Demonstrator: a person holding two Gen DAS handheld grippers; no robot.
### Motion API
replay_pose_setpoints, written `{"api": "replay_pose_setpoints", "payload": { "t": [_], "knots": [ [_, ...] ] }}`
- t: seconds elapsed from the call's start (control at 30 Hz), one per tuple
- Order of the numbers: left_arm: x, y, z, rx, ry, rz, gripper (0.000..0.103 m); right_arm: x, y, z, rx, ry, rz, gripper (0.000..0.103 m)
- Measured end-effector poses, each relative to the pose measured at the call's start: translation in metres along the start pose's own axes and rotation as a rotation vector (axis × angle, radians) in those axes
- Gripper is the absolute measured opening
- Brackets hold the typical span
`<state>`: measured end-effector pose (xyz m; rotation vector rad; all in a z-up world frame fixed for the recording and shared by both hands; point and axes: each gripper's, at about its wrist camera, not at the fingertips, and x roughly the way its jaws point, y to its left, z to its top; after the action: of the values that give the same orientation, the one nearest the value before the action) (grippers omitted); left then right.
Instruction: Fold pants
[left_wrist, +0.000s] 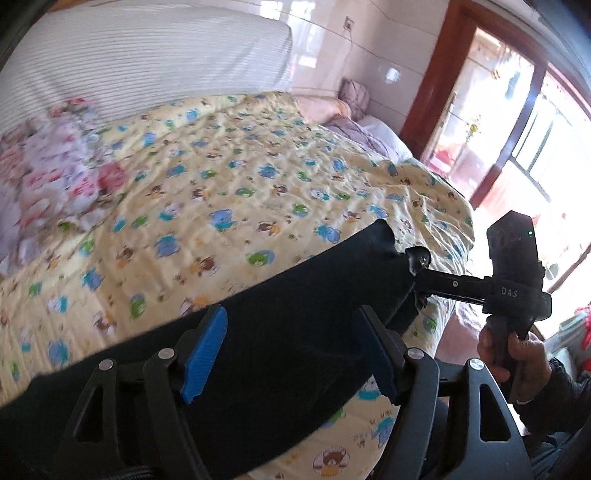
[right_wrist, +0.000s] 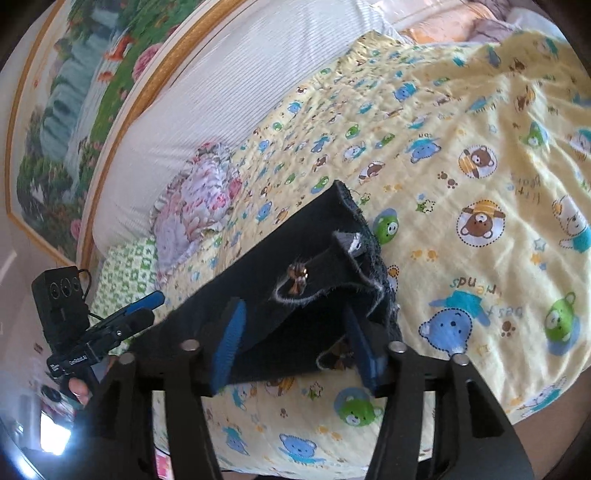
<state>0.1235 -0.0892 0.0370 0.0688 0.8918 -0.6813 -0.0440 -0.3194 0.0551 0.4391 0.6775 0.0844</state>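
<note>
Spanning your two spread grippers, left gripper (left_wrist: 291, 350) and right gripper (right_wrist: 295, 343), the pants (left_wrist: 258, 295) run nine-to-three, unpinched.

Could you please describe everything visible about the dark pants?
The dark pants are black, of thick soft fabric with frayed pale edges and small brownish metal fittings. They lie stretched in a band across the yellow bear-print quilt near the bed's edge. The left gripper and right gripper straddle them, pads apart.

Black claw (left_wrist: 291, 354) frames, blue ribbed pads (left_wrist: 205, 354) (silver pivot screws)
</note>
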Motion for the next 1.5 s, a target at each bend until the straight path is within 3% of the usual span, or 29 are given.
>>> {"api": "replay_pose_setpoints", "payload": {
  "t": [0.17, 0.27, 0.3, 0.37, 0.6, 0.73, 0.9, 1.1, 1.17, 1.23, 1.33, 1.43, 1.5],
  "knots": [
    [0.030, -0.009, 0.022, 0.060, 0.065, -0.025, 0.073, 0.002, -0.007, 0.004, 0.022, -0.037, -0.002, 0.057],
    [0.052, -0.020, 0.035, 0.115, 0.112, -0.050, 0.073, 0.002, -0.006, 0.004, -0.014, -0.039, -0.011, 0.017],
    [0.058, -0.024, 0.038, 0.132, 0.128, -0.052, 0.073, 0.001, -0.006, 0.004, -0.020, -0.036, -0.007, 0.011],
    [0.068, -0.034, 0.043, 0.170, 0.151, -0.064, 0.073, -0.006, -0.007, 0.001, -0.024, -0.046, -0.001, 0.008],
    [0.098, -0.054, 0.061, 0.239, 0.220, -0.129, 0.074, -0.028, -0.008, -0.016, -0.029, -0.043, 0.045, 0.007],
    [0.123, -0.067, 0.064, 0.281, 0.280, -0.146, 0.074, -0.026, -0.018, -0.024, -0.004, 0.000, 0.026, 0.008],
    [0.151, -0.076, 0.061, 0.318, 0.344, -0.142, 0.074, -0.033, -0.020, -0.026, -0.001, -0.043, -0.053, 0.021],
    [0.175, -0.083, 0.057, 0.323, 0.390, -0.175, 0.073, -0.022, -0.035, -0.024, 0.063, -0.021, -0.057, 0.023],
    [0.177, -0.083, 0.059, 0.308, 0.388, -0.196, 0.065, -0.020, -0.041, -0.025, 0.096, -0.028, -0.040, 0.023],
    [0.175, -0.086, 0.060, 0.310, 0.381, -0.220, 0.046, -0.020, -0.043, -0.026, 0.099, -0.035, -0.033, 0.023],
    [0.171, -0.090, 0.061, 0.312, 0.369, -0.244, 0.027, -0.017, -0.045, -0.028, 0.103, -0.033, 0.002, 0.022],
    [0.165, -0.088, 0.063, 0.285, 0.350, -0.262, 0.016, -0.018, -0.051, -0.027, 0.129, -0.035, 0.042, 0.015],
    [0.155, -0.082, 0.064, 0.258, 0.330, -0.284, 0.014, -0.020, -0.049, -0.027, 0.124, -0.038, 0.049, 0.010]
  ]
}}
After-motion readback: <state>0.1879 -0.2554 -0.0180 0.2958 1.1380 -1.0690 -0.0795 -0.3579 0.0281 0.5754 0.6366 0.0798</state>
